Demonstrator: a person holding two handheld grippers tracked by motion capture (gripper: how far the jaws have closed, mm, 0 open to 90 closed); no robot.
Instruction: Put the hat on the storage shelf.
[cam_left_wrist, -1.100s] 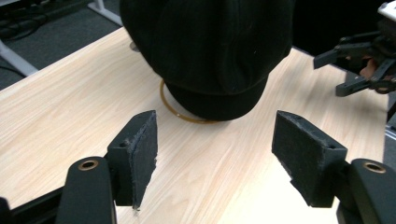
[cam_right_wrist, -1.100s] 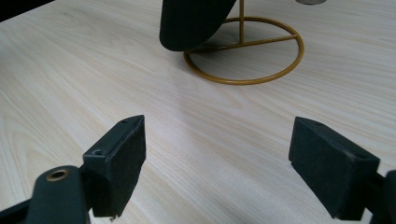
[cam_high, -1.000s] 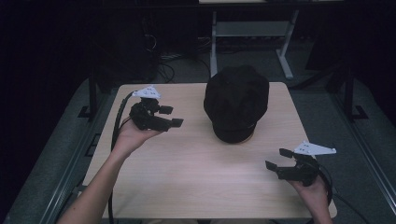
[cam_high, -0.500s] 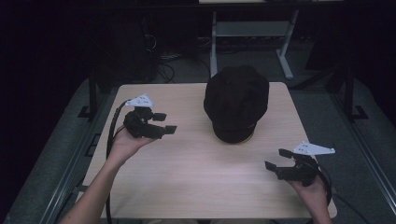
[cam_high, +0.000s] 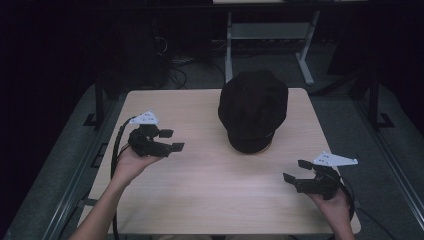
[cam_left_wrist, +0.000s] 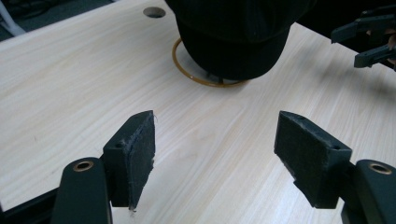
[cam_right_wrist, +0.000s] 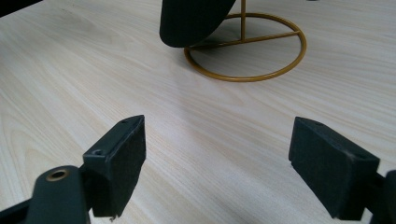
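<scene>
L gripper (cam_high: 170, 140) sits over the table (cam_high: 200, 190) near its left edge, jaws wide apart w/ nothing between, aimed at the black cap (cam_high: 253, 110). Cap sits on a gold wire stand (cam_right_wrist: 247, 51) w/ round base, near the far edge, a bit right of centre. R gripper (cam_high: 297, 171) by the near right corner, jaws also apart & empty, well clear of the cap

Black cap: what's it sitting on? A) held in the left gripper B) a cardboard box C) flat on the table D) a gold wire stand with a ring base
D: the black cap sits on a gold wire stand whose ring base rests on the table; both grippers are apart from it with open jaws.
</scene>
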